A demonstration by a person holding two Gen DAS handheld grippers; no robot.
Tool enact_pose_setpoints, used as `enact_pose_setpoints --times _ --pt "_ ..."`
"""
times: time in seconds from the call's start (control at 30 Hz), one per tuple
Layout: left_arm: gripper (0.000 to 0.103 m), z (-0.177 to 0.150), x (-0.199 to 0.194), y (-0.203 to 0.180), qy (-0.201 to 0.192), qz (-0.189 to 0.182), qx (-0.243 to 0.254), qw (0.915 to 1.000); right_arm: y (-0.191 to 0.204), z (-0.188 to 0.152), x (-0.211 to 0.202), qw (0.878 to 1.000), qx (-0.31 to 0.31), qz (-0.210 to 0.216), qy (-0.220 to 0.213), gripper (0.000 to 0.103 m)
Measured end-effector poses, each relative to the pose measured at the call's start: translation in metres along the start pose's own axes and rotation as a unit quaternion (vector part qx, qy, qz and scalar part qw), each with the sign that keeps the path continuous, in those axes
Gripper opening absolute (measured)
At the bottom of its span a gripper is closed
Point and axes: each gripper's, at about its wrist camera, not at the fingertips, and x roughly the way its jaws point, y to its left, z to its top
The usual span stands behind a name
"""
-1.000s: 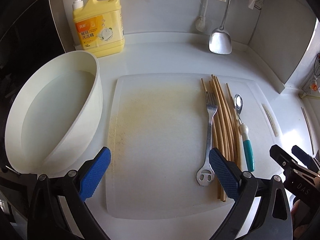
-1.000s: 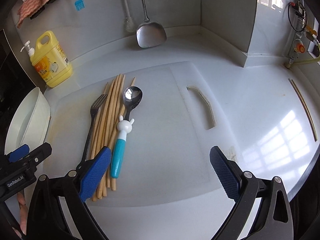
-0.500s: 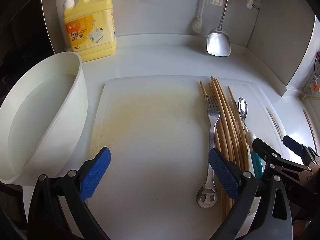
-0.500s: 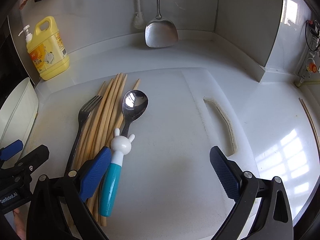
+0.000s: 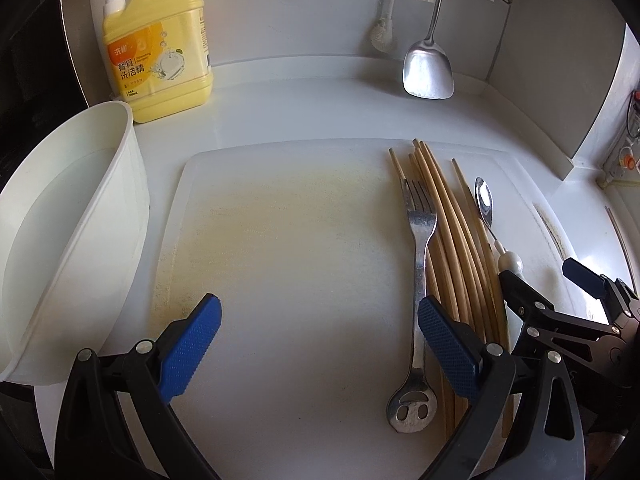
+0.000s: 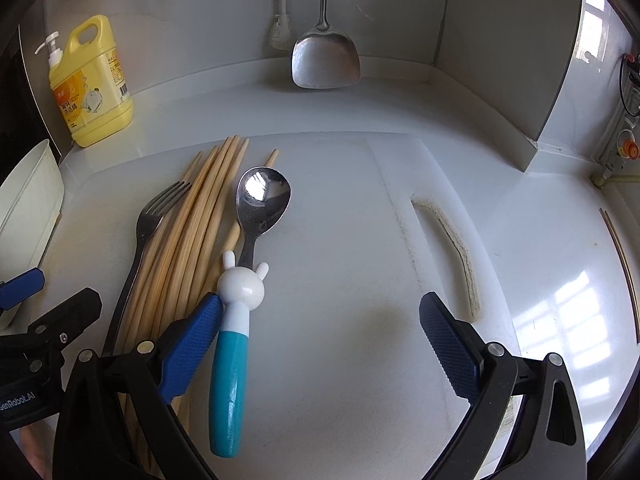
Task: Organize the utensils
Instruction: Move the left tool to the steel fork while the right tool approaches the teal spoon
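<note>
On the bench lies a board (image 5: 288,264); along its right side lie fork (image 5: 418,248), chopsticks (image 5: 452,240), then spoon (image 6: 256,216). A tub (image 5: 68,216) stands left, a bottle (image 5: 156,48) at the back-left.

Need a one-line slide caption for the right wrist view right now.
Open right gripper low over the cutting board, its left finger beside the teal-handled spoon, with chopsticks and fork alongside.

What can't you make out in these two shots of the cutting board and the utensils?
- Spoon handle: in the left wrist view the right gripper covers it below the white knob.
- Chopsticks: near ends hidden behind the right gripper's left finger in its own view, so no sure count.
- White tub: cut off by the left edge in both views.
- Soap bottle small print: too small to read.
- Spatula handle: top cut off by the frame.
</note>
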Motion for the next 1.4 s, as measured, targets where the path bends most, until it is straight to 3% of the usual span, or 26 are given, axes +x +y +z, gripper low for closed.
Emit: enact_pose_setpoints --times 0.67,1.4 --pt "0.097 0.021 0.023 -0.018 -0.008 0.01 0.004 0.9999 -0.029 0.004 0.009 0.999 0.016 0.032 0.009 0.094" --pt "0.098 0.021 0.027 0.013 -0.012 0.038 -0.043 0.9983 -0.025 0.008 0.008 1.0 0.002 0.024 0.006 0.094"
